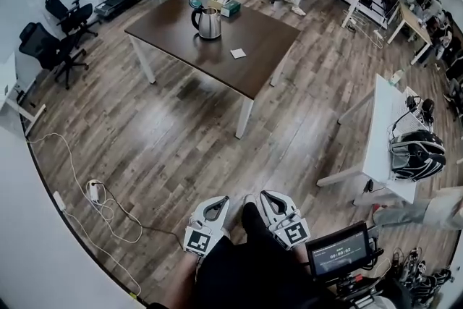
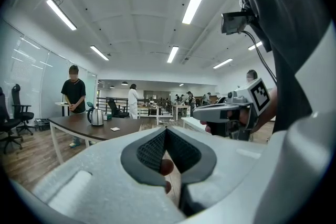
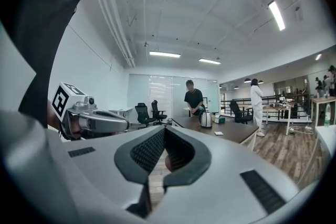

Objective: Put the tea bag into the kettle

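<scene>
Now left claw (image 1: 215, 202) and right claw (image 1: 270, 197) are squeezed together, empty; kettle (image 1: 209, 23) and tea bag (image 1: 238, 53) sit far ahead.

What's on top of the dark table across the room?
A steel kettle, a small white square, likely the tea bag, lying apart from it, and some boxes at the table's far edge. The kettle's inside cannot be seen from here.

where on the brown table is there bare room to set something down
The table is bare along its near edge, from the left corner to the near corner, in front of the kettle and the tea bag. The right corner past the tea bag is free too. Crowded behind the kettle, where the boxes sit.
</scene>
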